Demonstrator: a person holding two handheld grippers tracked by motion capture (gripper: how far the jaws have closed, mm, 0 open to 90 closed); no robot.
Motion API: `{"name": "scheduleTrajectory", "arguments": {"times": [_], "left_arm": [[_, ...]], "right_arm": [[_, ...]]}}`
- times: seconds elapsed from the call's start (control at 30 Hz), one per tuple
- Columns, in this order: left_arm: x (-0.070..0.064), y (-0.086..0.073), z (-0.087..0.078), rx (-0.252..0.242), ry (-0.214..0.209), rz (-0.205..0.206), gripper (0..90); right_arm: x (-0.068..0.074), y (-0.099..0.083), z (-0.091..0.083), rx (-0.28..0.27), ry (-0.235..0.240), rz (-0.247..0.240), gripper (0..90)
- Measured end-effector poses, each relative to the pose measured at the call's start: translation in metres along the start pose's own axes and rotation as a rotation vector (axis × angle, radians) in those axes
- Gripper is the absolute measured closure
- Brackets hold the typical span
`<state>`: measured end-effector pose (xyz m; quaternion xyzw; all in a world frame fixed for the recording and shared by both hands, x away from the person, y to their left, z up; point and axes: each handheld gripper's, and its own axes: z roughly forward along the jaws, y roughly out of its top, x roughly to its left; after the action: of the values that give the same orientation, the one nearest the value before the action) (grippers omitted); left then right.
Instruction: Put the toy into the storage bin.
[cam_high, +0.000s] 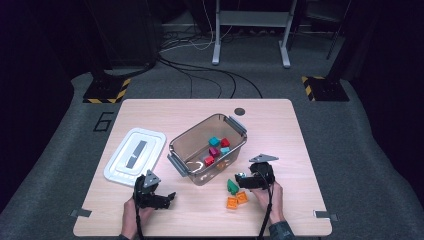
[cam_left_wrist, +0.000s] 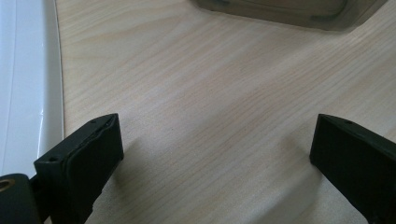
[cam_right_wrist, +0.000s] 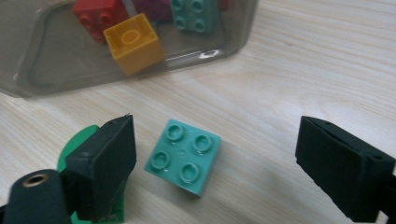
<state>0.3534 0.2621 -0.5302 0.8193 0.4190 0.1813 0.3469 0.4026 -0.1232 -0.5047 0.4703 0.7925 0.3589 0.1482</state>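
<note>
A teal four-stud brick (cam_right_wrist: 184, 156) lies flat on the wooden table, between the wide-apart jaws of my right gripper (cam_right_wrist: 217, 140), which touch nothing. A green brick (cam_right_wrist: 77, 144) sits partly hidden behind its left jaw. From above, my right gripper (cam_high: 239, 178) is open just in front of the clear bin (cam_high: 197, 131), with the green brick (cam_high: 232, 186) and two orange bricks (cam_high: 236, 200) beside it. My left gripper (cam_high: 167, 198) is open over bare wood (cam_left_wrist: 217, 130), holding nothing.
The bin holds several red, teal, magenta and yellow bricks (cam_right_wrist: 134, 43). Its white lid (cam_high: 135, 155) lies flat to the left, with its edge (cam_left_wrist: 28, 84) close to my left gripper. The bin wall (cam_left_wrist: 280, 11) stands ahead of it.
</note>
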Motion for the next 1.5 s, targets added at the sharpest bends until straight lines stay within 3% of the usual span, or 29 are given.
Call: {"name": "scheduleTrajectory", "arguments": {"times": [0.13,0.17,0.33,0.5,0.73,0.9,1.13,1.5], "left_arm": [[0.0,0.0,0.0,-0.002,0.0,-0.001,2.4],[0.0,0.0,0.0,-0.002,0.0,-0.001,2.4],[0.0,0.0,0.0,-0.003,0.001,0.008,2.6],[0.0,0.0,0.0,-0.003,0.001,0.008,2.6],[0.0,0.0,0.0,-0.001,0.0,0.006,2.6],[0.001,0.0,0.0,-0.003,0.0,0.007,2.6],[0.001,0.0,0.0,0.0,0.001,0.007,2.6],[0.001,0.0,0.0,0.0,0.0,0.007,2.7]], "right_arm": [[0.008,0.001,0.006,0.02,-0.011,-0.031,6.0],[0.01,0.001,0.007,0.028,-0.017,-0.017,7.2],[0.011,0.0,0.006,0.026,-0.032,-0.038,31.4],[0.011,-0.005,0.005,0.047,-0.026,-0.05,40.6],[0.007,-0.014,0.0,0.033,-0.026,-0.042,56.9],[0.002,-0.018,-0.004,0.007,-0.018,-0.043,58.1],[-0.004,-0.018,-0.011,-0.047,-0.003,0.001,58.2],[-0.009,-0.008,-0.026,-0.108,-0.033,0.004,58.3]]}}
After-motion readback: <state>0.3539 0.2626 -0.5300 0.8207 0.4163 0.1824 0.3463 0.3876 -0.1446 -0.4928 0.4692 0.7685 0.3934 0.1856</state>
